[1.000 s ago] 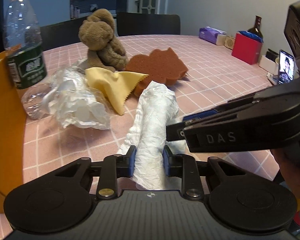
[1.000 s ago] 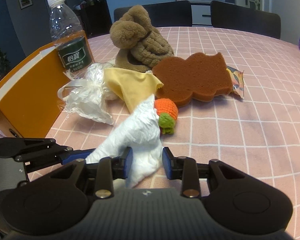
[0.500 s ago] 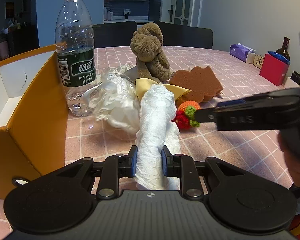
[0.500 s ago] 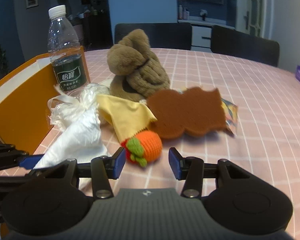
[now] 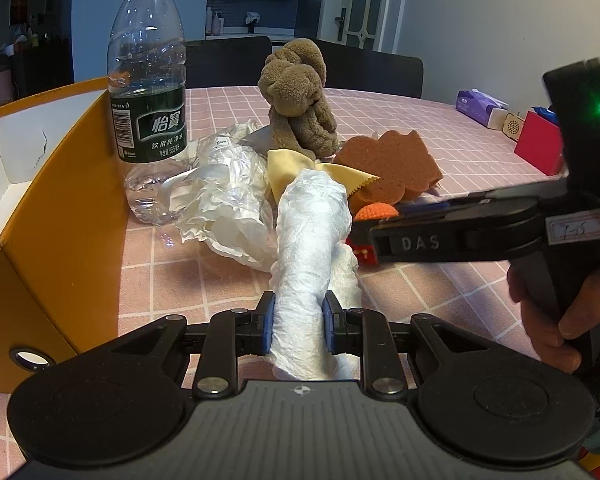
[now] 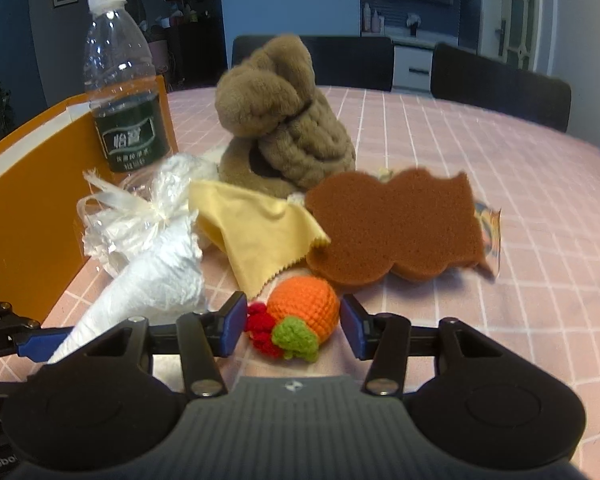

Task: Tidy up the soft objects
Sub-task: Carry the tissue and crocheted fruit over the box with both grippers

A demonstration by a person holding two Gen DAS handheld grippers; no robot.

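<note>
1. Nearest the lens in the left wrist view, the left gripper [image 5: 299, 317] has its jaws clamped narrow on the white tissue roll [image 5: 309, 240], whose far end lies just right of the orange box [image 5: 60, 216].
2. Right of the box and beyond the roll, the right gripper [image 6: 293, 320] has just been opening its jaws; they stand fairly wide around the crocheted carrot [image 6: 302, 308], pads apart from it.
3. Farther from the box lie the plastic bag [image 5: 220, 196], yellow cloth [image 6: 256, 226] and brown sponge [image 6: 392, 228], crowded together.
4. Farthest stand the water bottle [image 5: 148, 100], against the box wall, and the plush toy [image 6: 280, 120].
5. Risks, as I judge them: the limp roll could sag and snag the bag, tipping the bottle; closing off-centre could squirt the round carrot aside.
</note>
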